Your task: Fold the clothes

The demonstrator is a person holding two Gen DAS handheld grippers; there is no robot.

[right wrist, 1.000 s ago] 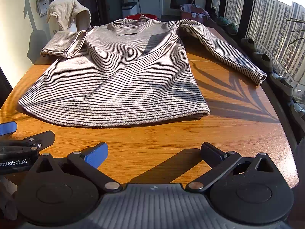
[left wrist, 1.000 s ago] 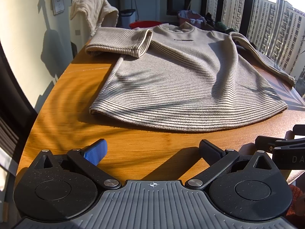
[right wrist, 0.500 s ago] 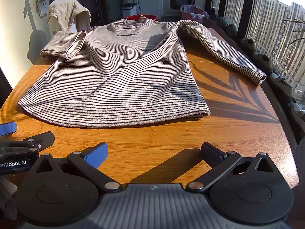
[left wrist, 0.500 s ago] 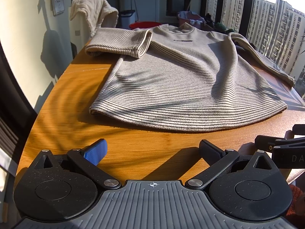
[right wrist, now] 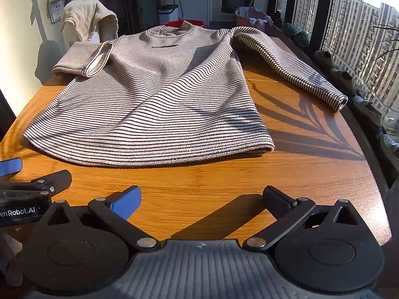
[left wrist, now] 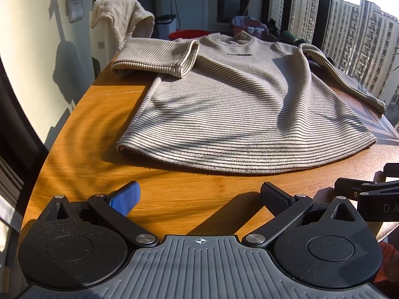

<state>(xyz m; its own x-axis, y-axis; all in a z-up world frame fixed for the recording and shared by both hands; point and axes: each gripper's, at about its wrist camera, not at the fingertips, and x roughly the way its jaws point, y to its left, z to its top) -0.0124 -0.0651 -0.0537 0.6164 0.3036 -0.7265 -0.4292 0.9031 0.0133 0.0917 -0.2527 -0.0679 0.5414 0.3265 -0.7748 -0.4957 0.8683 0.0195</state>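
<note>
A beige striped long-sleeve sweater [left wrist: 239,104] lies flat on the wooden table [left wrist: 87,134], neck at the far end; it also shows in the right wrist view [right wrist: 159,104]. Its left sleeve [left wrist: 154,57] is folded over onto the shoulder. Its right sleeve [right wrist: 289,67] stretches out toward the windows. My left gripper [left wrist: 199,194] is open and empty over the near table edge, short of the hem. My right gripper [right wrist: 202,196] is open and empty beside it, also short of the hem.
A cream towel [left wrist: 119,22] hangs over a chair back at the far left. A red basin [left wrist: 189,33] and a basket of laundry [left wrist: 249,25] stand beyond the table. Windows run along the right side. A row of shoes [right wrist: 349,79] lines the sill.
</note>
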